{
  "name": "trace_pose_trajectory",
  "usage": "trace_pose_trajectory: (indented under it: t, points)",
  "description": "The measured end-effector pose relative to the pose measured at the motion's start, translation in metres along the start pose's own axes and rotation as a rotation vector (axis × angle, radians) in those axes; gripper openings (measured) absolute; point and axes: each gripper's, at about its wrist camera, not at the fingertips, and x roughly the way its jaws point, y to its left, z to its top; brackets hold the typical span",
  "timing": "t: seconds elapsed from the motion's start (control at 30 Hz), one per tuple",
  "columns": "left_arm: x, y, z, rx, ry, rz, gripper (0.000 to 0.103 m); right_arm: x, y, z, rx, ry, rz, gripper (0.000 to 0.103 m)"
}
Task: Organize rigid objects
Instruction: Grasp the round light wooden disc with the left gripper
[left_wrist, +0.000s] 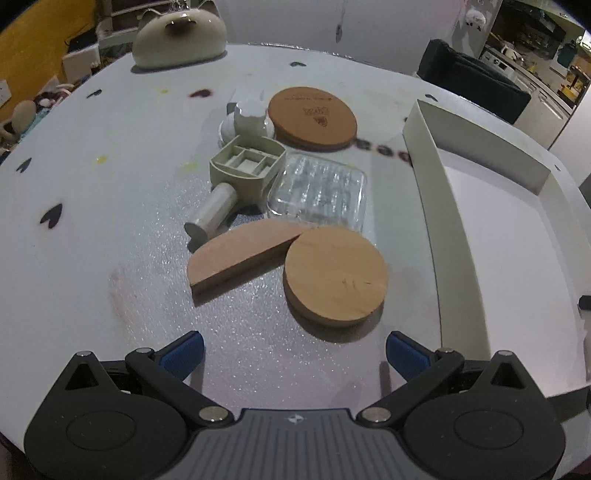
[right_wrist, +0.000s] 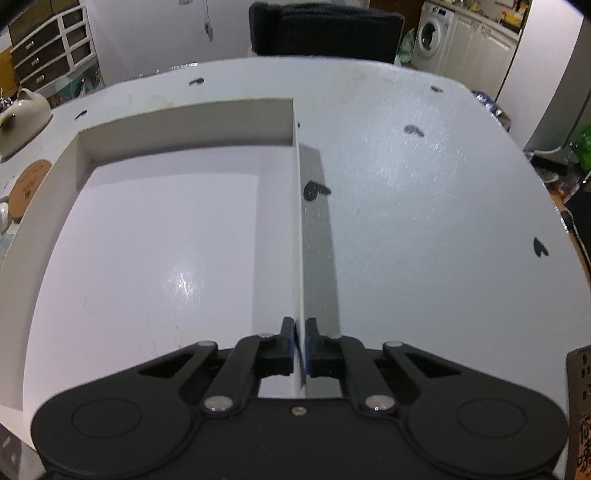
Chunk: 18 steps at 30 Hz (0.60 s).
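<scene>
Right wrist: right tool (right_wrist: 300, 341) pinching white box (right_wrist: 55, 177) wall; left tool (left_wrist: 294, 356) wide open before wooden disc (left_wrist: 335, 275).

Left gripper (left_wrist: 294, 354) angled downward, black linkage arms splayed, blue-padded fingertips (left_wrist: 184, 352) spread wide with nothing between the jaws, right gripper (right_wrist: 300, 345) angled downward, black fingers (right_wrist: 284, 341) pinched together on a thin white box wall (right_wrist: 298, 229) standing between the jaws

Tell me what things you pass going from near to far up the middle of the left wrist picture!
Plain round wooden disc → clear ridged plastic tray → beige plastic box with compartments → round brown cork lid with printing.
</scene>
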Motion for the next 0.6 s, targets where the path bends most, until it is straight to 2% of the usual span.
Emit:
trace_pose_trajectory:
  t: [0.17, 0.3, 0.5, 0.6]
  points:
    - [0.002, -0.006, -0.003, 0.014, -0.014, 0.032, 0.103, 0.002, -0.001, 0.002, 0.007, 0.016, 0.006, 0.006]
    - [0.006, -0.018, -0.004, 0.085, -0.006, 0.102, 0.103, 0.002, -0.004, 0.001, 0.007, 0.011, 0.021, 0.005]
    - [0.007, -0.017, 0.000, 0.063, 0.009, 0.103, 0.103, 0.002, -0.006, 0.000, 0.009, 0.006, 0.040, 0.005]
    - [0.006, -0.017, 0.002, 0.049, -0.021, 0.056, 0.099, 0.002, -0.008, -0.001, 0.012, 0.005, 0.048, 0.004]
